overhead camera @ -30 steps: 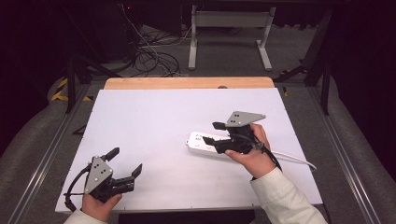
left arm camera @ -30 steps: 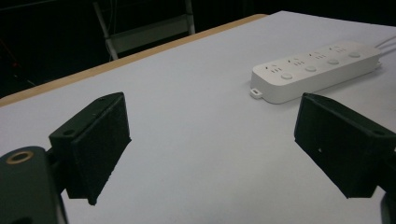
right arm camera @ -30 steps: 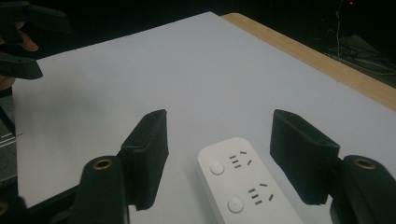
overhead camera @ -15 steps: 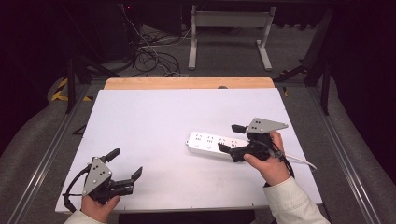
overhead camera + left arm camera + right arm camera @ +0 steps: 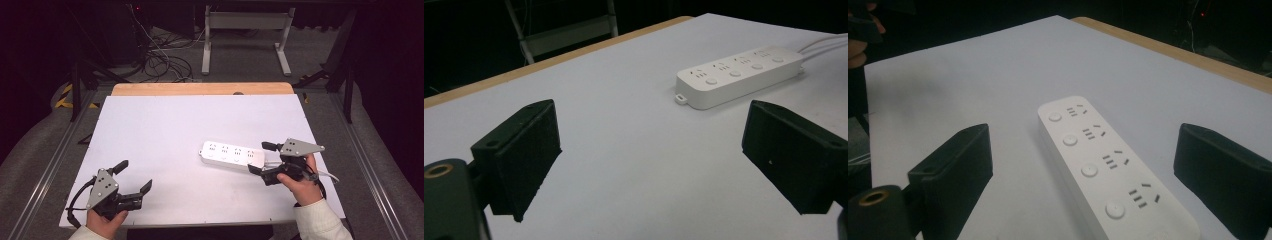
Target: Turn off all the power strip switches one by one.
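Power strip (image 5: 232, 155) is lying flat on the white tabletop (image 5: 165, 130), right of centre, long axis running left-right, cord end toward the right tool (image 5: 267, 160). Right tool is sitting just beside that end, jaws spread wide, gripping nothing, strip pointing away between them. Left tool (image 5: 132, 182) is resting well apart at the near-left corner, jaws also spread, empty. Right hand (image 5: 300, 185) is looking far nearer for any grab.

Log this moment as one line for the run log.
right gripper: open, jaws either side of power strip cord end | left gripper: open, apart | strip flat on white table
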Demonstrator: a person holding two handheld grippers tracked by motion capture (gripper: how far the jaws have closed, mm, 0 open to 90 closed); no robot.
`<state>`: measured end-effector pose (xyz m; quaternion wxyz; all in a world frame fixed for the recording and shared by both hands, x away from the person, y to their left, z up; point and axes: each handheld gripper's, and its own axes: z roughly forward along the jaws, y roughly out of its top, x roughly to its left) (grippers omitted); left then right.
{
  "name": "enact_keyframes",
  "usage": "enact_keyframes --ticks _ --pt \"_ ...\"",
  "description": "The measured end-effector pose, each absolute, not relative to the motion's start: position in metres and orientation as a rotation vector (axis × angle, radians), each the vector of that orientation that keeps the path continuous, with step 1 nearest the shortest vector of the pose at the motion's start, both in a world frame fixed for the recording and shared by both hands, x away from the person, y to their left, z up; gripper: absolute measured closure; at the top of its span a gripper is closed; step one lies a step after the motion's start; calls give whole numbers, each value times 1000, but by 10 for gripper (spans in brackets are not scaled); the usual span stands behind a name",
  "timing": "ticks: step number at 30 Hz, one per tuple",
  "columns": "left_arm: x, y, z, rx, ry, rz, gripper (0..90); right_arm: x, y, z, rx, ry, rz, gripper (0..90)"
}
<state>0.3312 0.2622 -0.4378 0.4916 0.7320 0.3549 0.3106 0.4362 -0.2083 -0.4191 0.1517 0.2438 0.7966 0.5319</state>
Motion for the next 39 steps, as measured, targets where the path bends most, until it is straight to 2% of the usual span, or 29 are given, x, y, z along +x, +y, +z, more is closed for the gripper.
enact_keyframes --ticks 28,39 --pt "327 263 -445 1796 868 788 85 417 -252 -480 864 2301 1362 83" --pt "331 263 -448 1796 887 790 85 414 -253 -487 884 2284 1343 79"
